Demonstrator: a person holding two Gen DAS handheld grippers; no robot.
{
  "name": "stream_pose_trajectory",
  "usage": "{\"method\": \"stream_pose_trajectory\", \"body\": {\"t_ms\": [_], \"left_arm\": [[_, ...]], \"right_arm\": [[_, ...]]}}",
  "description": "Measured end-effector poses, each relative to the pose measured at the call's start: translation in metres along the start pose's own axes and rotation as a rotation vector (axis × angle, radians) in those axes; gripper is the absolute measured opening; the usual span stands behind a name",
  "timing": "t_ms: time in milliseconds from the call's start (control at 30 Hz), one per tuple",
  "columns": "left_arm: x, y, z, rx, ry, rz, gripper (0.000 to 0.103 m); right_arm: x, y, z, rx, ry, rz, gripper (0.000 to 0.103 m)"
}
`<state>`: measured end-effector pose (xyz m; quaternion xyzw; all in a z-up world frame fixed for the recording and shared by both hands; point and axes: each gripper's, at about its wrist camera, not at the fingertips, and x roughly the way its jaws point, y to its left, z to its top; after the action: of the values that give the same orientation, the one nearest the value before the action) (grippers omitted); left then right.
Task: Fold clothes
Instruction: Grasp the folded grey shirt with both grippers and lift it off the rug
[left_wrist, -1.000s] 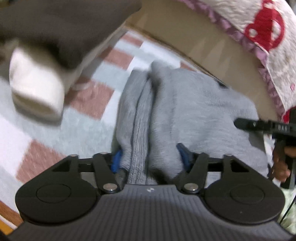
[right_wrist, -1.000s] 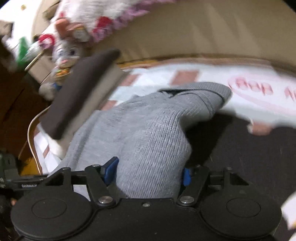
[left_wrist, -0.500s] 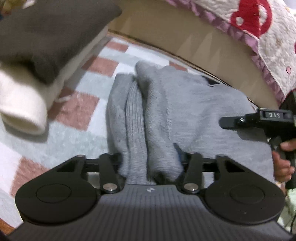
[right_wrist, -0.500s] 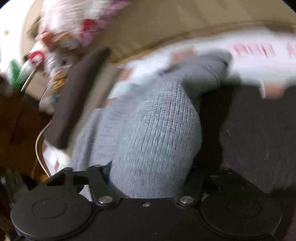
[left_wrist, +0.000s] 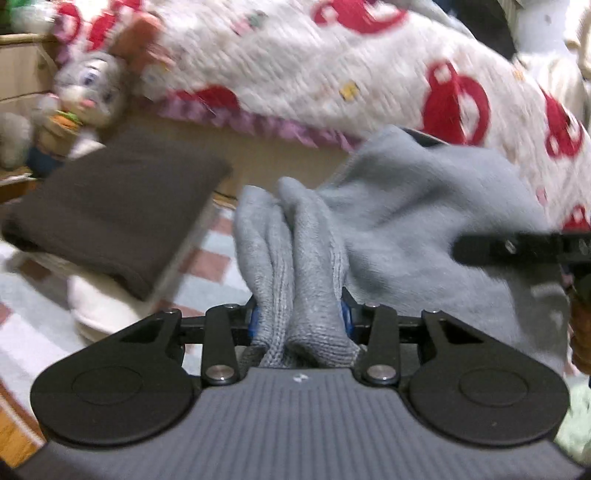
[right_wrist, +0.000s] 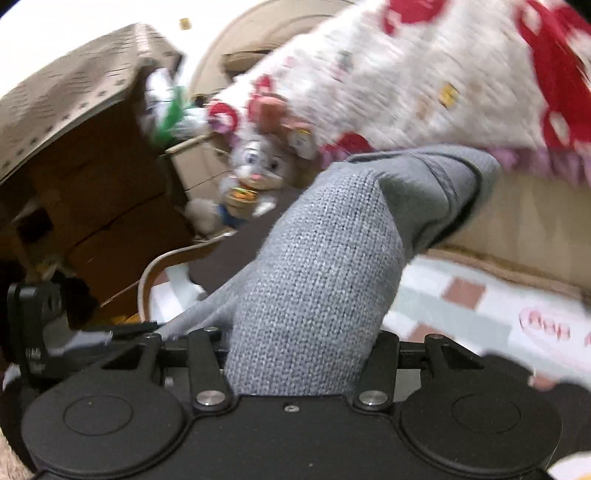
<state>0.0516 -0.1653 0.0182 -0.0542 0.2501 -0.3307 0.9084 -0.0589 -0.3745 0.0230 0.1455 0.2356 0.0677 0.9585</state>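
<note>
we hold the grey sweater (left_wrist: 424, 221) raised off the checked blanket (left_wrist: 207, 258), our left gripper (left_wrist: 297, 321) and right gripper (right_wrist: 303, 354) both closing on bunched knit. next, probably, carry the edge over evenly to fold.

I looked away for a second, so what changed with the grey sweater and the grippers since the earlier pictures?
Both grippers lifted the grey sweater off the checked blanket; the views tipped up toward the red-and-white quilt. The left gripper and right gripper are closing tighter on bunched fabric. The folded dark garment stayed put.
</note>
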Motion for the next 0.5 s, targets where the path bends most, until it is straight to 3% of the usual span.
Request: {"method": "stream_pose_trajectory", "body": {"t_ms": [133, 167, 233, 333, 433, 500], "left_arm": [[-0.019, 0.014, 0.042, 0.036, -0.065, 0.097, 0.024], [-0.021, 0.02, 0.058, 0.064, -0.072, 0.117, 0.008], [-0.023, 0.034, 0.09, 0.096, -0.075, 0.138, 0.009], [0.005, 0.069, 0.127, 0.066, 0.004, 0.161, 0.009], [0.025, 0.1, 0.117, -0.09, 0.036, 0.163, 0.01], [0.041, 0.117, 0.085, -0.202, 0.058, 0.125, 0.014]], "right_arm": [[0.014, 0.018, 0.04, -0.059, -0.005, 0.077, 0.054], [0.025, 0.02, 0.055, -0.063, 0.0, 0.105, 0.054], [0.06, 0.024, 0.087, -0.067, 0.021, 0.168, 0.054], [0.117, 0.015, 0.128, 0.005, 0.102, 0.239, 0.053], [0.153, -0.003, 0.125, 0.012, 0.121, 0.192, 0.052], [0.161, -0.024, 0.115, 0.05, 0.122, 0.159, 0.052]]}}
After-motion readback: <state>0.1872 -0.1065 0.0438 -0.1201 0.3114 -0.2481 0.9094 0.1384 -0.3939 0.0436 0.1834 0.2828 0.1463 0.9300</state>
